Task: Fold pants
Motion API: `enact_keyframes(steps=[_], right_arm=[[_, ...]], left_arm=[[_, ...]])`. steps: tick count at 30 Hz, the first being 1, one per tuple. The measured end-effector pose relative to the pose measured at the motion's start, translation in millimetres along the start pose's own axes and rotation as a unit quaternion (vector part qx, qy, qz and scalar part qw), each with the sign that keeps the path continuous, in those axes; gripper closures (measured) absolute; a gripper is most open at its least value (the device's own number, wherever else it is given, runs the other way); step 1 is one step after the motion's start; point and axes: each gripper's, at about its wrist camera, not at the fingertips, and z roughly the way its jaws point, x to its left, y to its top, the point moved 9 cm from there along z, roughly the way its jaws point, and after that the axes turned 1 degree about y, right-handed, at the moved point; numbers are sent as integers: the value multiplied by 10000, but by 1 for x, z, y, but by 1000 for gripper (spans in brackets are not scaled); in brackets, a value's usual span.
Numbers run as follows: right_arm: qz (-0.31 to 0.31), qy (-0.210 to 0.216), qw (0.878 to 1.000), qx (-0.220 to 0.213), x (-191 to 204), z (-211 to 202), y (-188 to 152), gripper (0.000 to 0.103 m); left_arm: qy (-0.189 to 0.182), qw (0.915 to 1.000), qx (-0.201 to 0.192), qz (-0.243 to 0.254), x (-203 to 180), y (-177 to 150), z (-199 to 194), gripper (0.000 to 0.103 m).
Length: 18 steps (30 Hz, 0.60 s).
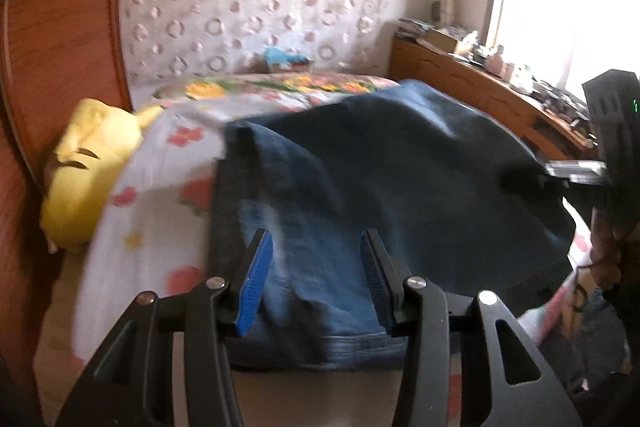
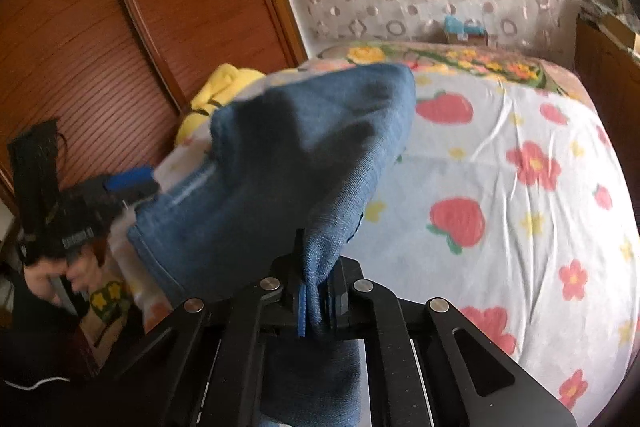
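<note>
The right gripper (image 2: pixel 316 301) pinched the blue denim pants (image 2: pixel 296 163) above the flowery bed sheet (image 2: pixel 500 195); the left gripper (image 1: pixel 316 267) gaped wide, holding nothing.

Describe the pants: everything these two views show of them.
The pants are blue denim, faded lighter in places, with a stitched hem or band edge nearest the left gripper. They lie bunched on the floral bedsheet. The right gripper is shut on a fold, lifting one side; the left gripper is open, straddling the cloth.
</note>
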Motion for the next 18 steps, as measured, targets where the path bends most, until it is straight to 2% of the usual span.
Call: enact_keyframes(steps=[6, 10, 18], right_arm=[[-137, 92, 9997, -154, 23, -5, 28, 99], [-247, 231, 9992, -234, 43, -1, 46, 99], [-829, 531, 9950, -157, 114, 33, 72, 99]], left_arm=[[91, 9991, 417, 31, -6, -22, 20, 58], [-51, 9994, 330, -97, -1, -22, 14, 58], [281, 9988, -132, -375, 43, -11, -36, 58]])
